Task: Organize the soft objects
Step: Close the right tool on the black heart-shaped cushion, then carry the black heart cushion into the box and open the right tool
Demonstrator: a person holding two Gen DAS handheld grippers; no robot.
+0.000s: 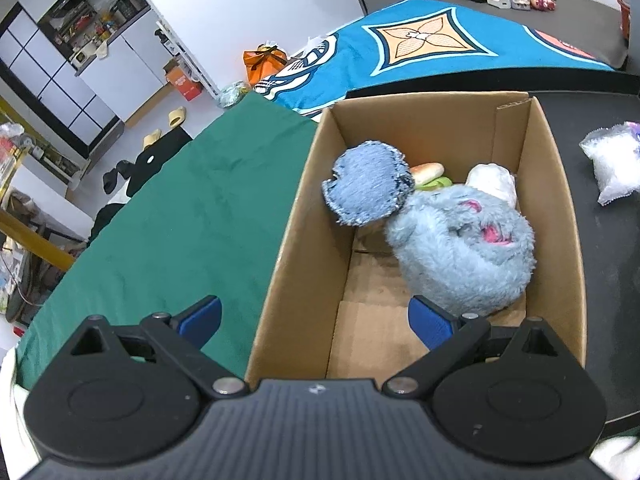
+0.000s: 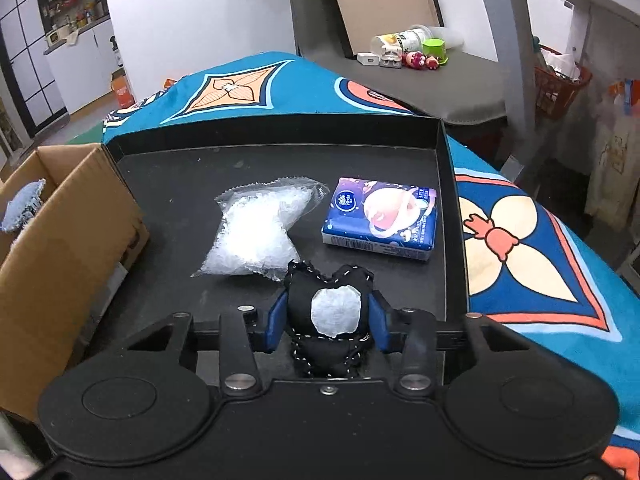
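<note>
In the left wrist view a cardboard box (image 1: 296,216) holds a fluffy grey-blue plush (image 1: 464,248), a denim pad (image 1: 368,188), a toy burger (image 1: 430,174) and a white soft item (image 1: 492,182). My left gripper (image 1: 316,318) is open and empty over the box's near end. In the right wrist view my right gripper (image 2: 326,320) is shut on a black stitched plush with a white patch (image 2: 332,312), above a black tray (image 2: 180,176). On the tray lie a clear bag of white filling (image 2: 256,228) and a blue tissue pack (image 2: 382,218).
The box (image 2: 68,236) stands left of the tray. A green cloth (image 1: 180,216) lies left of the box, a blue patterned cloth (image 2: 532,240) under and behind the tray. The bag of filling (image 1: 612,164) shows at the left view's right edge. Small toys and bottles (image 2: 412,50) stand far back.
</note>
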